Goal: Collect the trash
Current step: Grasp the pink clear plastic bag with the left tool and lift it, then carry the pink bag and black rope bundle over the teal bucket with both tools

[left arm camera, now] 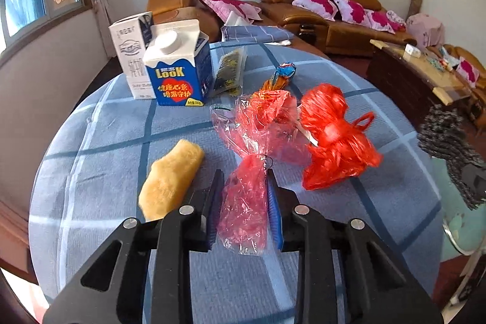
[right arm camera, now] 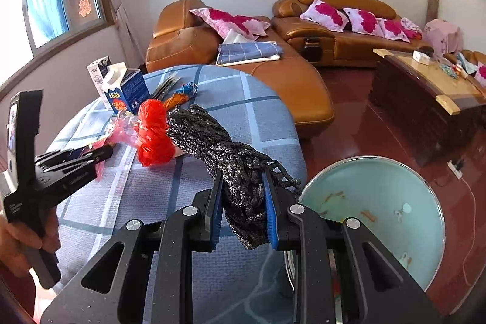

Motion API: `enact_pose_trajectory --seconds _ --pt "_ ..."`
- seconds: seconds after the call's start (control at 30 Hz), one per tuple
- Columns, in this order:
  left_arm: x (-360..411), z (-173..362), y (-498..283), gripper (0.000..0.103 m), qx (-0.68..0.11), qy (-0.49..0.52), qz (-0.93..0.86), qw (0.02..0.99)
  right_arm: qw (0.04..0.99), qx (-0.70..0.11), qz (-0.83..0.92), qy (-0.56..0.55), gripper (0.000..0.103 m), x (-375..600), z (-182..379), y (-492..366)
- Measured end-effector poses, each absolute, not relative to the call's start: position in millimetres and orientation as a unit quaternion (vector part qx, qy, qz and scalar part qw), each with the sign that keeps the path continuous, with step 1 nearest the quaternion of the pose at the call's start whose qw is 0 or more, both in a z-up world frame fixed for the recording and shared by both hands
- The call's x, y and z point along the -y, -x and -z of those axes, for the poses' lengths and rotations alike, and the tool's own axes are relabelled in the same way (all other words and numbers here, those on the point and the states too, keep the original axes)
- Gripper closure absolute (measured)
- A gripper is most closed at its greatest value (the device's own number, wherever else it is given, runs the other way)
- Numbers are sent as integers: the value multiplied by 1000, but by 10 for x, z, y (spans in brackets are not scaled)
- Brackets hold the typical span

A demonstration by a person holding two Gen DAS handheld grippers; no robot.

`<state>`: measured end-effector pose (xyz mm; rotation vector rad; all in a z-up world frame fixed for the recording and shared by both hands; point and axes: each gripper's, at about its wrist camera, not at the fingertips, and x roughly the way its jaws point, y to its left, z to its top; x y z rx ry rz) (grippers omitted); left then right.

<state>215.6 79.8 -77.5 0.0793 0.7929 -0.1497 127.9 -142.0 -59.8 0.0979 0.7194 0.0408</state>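
A crumpled pink cellophane wrapper (left arm camera: 246, 190), twisted at its middle, lies on the blue checked tabletop (left arm camera: 106, 141). Just beside it sits a knotted red plastic bag (left arm camera: 337, 138). A yellow foam-like piece (left arm camera: 170, 178) rests nearby. A dark knitted mesh bundle (right arm camera: 231, 169) hangs lifted above the tabletop edge.

Beyond the fingers (left arm camera: 218, 187): brown leather sofa (left arm camera: 331, 17) with pink cushions (left arm camera: 319, 3), along the far wall. Folded blue checked cloth (right arm camera: 249, 50) on its chaise. Right of fingers: wooden coffee table (right arm camera: 425, 81). Window (right arm camera: 57, 2) at upper left.
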Motion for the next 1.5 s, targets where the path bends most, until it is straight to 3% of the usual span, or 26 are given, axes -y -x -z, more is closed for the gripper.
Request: enact_pose_trajectory --seconds 0.7,1.03,1.5 --pt "-1222 504 -1465 76 -363 -24 3 931 940 -337 -22 -48 78 1386 497 -910" --pt "-1118 190 -1331 76 -324 -16 22 946 943 -328 -21 -50 78 1410 453 -815" --pt "-746 257 -1050 76 -337 -34 56 939 944 -323 4 -63 78 1637 473 -623"
